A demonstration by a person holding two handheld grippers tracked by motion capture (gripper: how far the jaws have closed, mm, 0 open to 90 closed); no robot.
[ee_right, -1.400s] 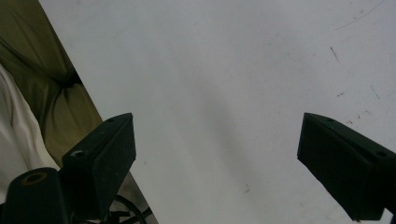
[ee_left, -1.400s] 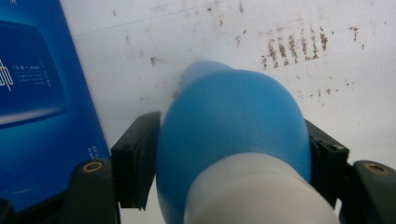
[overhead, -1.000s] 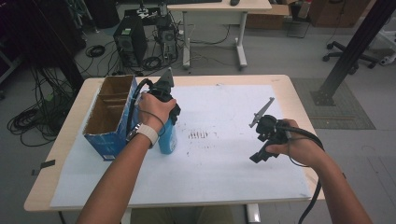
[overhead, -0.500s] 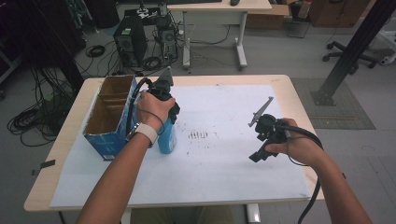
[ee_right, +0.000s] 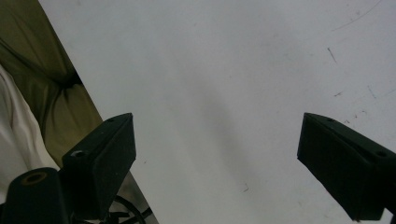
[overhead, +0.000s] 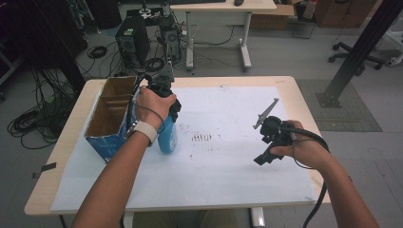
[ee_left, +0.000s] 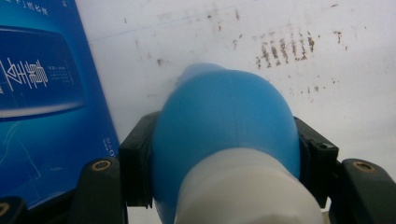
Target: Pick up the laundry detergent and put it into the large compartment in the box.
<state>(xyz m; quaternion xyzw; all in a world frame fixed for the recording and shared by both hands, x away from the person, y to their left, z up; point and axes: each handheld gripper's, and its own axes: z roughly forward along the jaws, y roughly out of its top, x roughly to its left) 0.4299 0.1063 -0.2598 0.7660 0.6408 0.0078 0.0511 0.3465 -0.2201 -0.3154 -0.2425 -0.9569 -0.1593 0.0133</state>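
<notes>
A blue bottle [overhead: 167,137] with a white top stands upright beside an open blue cardboard box [overhead: 111,128] at the table's left. My left gripper [overhead: 168,111] points down over it and is shut on its upper part. In the left gripper view the black pads [ee_left: 137,168] press both sides of the blue bottle [ee_left: 224,116], with the box wall [ee_left: 42,93] just to the left. Whether the bottle's base touches the sheet I cannot tell. My right gripper [overhead: 265,154] hovers at the table's right, and its jaws stand open [ee_right: 215,144] over bare white paper.
A white paper sheet [overhead: 228,180] covers most of the wooden table [overhead: 71,142]. Dark smudge marks [overhead: 202,137] lie at its middle. The box has cardboard dividers inside. Beyond the far edge are a computer tower [overhead: 130,45], floor cables and another desk.
</notes>
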